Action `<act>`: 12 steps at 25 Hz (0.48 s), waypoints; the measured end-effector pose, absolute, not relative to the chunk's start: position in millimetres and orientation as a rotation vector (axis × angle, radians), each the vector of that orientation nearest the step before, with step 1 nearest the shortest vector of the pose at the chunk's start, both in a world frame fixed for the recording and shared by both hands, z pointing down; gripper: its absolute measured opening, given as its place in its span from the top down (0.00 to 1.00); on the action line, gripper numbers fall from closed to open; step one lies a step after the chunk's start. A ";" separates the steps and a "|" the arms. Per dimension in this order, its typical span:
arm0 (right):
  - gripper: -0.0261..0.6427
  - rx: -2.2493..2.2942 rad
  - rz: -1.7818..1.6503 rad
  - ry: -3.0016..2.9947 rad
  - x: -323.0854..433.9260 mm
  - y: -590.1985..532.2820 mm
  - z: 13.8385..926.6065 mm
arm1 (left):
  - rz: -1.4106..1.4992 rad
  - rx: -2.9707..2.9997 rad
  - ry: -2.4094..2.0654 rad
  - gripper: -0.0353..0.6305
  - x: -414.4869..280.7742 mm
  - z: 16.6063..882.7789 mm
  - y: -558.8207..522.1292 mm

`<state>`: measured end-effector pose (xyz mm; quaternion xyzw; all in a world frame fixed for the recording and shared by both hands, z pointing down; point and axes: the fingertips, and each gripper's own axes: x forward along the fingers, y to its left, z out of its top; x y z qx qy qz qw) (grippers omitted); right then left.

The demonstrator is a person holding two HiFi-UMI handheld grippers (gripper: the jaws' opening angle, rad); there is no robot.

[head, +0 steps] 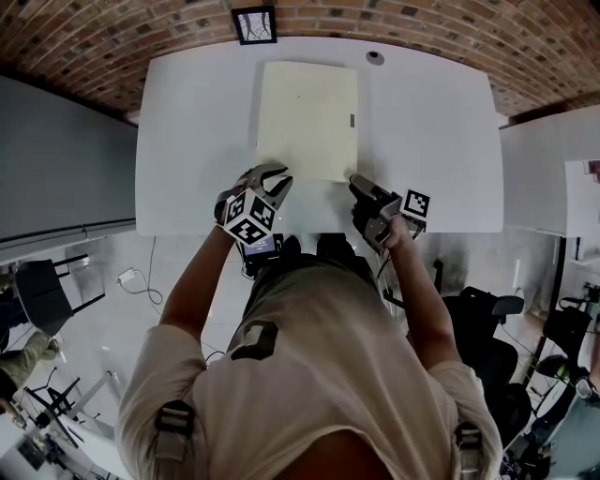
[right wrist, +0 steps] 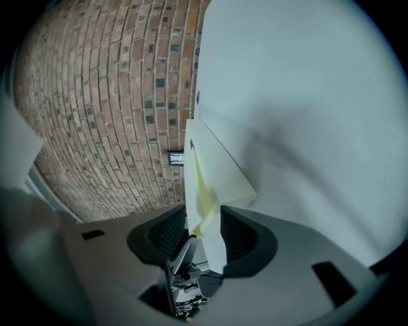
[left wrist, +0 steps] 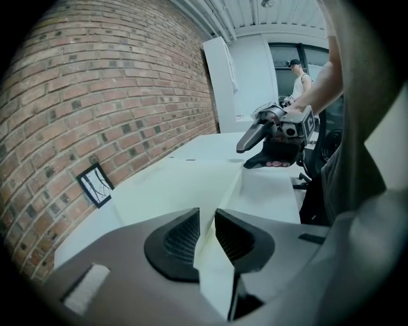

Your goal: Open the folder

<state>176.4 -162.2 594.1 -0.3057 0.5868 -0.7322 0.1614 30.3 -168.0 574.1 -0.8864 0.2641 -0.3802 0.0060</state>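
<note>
Person at the near rim of the table (head: 431,141), both claws out in front. Left gripper (head: 272,176) sits at 11 o'clock from the body and right gripper (head: 359,184) at 1 o'clock, one on each near corner of the folder (head: 307,117).

Left: jaws nearly together, clamped on the folder's 7 o'clock corner. Its own view shows the thin edge pinched between the pads. It is tilted down onto the corner. My reading is that this is the anchor, holding one side so the folder won't slide or swing.

Right: jaws closed on the 5 o'clock corner, held flatter, close to level. In its own view the corner stands between the pads with a yellowish gap in the layers. It may have the cover alone, but I can't tell how many layers. A low approach suits getting under a cover's lip.

Folder: cream, at 12 o'clock on the table, long side running away from the person. From above it looks flat and shut. There is a small dark tab (head: 352,120) on its 3 o'clock edge — probably the opening side, which would explain the right claw taking the lift.

Beyond: a small round thing (head: 375,57) on the table at 1 o'clock, and a framed picture (head: 254,25) by the brick wall (head: 422,19) at 11 o'clock.

Judged: grips taken, cover not yet swung — next comes a lift and fold toward 9 o'clock, kept slow so the corner doesn't slip out
</note>
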 end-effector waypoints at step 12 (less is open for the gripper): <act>0.75 -0.855 -2.063 1.651 174.2 -170.2 590.5 | -1.164 -2.826 0.817 0.86 33.1 573.4 -164.9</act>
